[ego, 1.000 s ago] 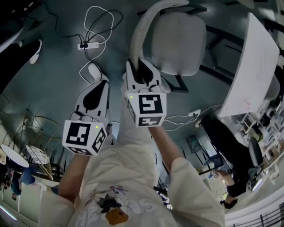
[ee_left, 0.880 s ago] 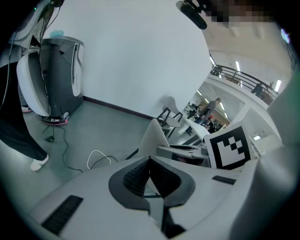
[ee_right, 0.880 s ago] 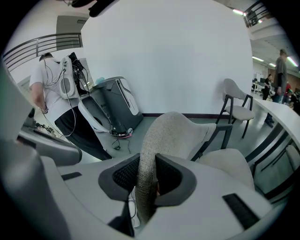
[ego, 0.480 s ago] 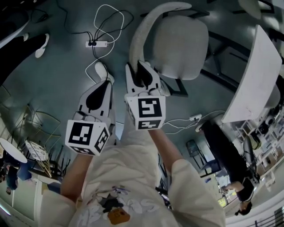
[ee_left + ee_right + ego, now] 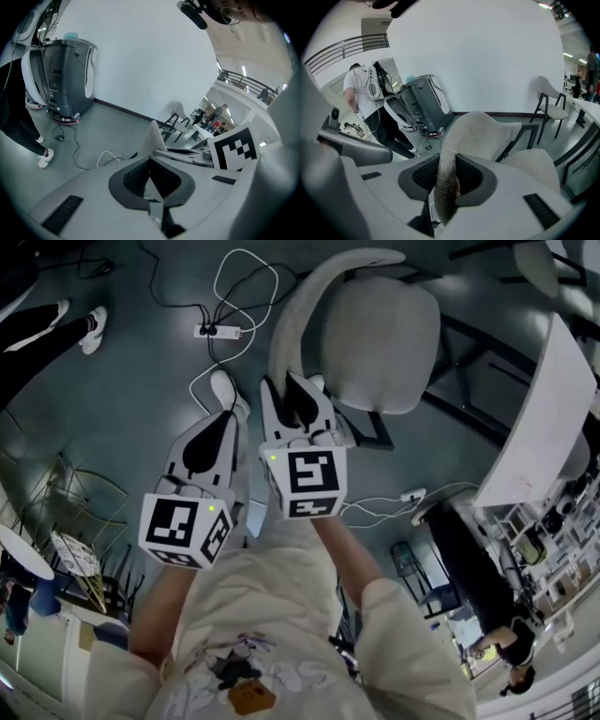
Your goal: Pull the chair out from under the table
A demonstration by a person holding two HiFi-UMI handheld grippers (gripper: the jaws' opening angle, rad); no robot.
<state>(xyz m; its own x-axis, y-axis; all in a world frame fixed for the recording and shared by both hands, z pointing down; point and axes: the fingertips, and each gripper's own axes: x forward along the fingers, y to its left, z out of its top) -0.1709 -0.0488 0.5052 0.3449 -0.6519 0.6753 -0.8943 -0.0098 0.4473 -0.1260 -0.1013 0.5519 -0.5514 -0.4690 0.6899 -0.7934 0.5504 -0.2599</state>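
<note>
The grey fabric chair (image 5: 384,338) stands on the floor ahead of me, its curved backrest (image 5: 300,306) toward me. My right gripper (image 5: 292,390) is shut on the backrest's lower edge. In the right gripper view the backrest (image 5: 473,131) runs down between the dark pads (image 5: 424,176), with the seat (image 5: 532,166) behind. My left gripper (image 5: 214,427) hangs beside it to the left, shut on nothing. In the left gripper view the left gripper's (image 5: 150,176) pads meet, and the backrest (image 5: 152,138) shows beyond.
A white table (image 5: 544,418) stands at the right, apart from the chair's seat. A power strip (image 5: 217,331) and white cables (image 5: 248,277) lie on the floor at the upper left. A bystander's shoe (image 5: 94,329) is far left. Another chair (image 5: 551,105) stands by the wall.
Both grippers and the chair kept together while the floor slid past: the power strip moved right and down in the head view, and the table drew further right from the seat.
</note>
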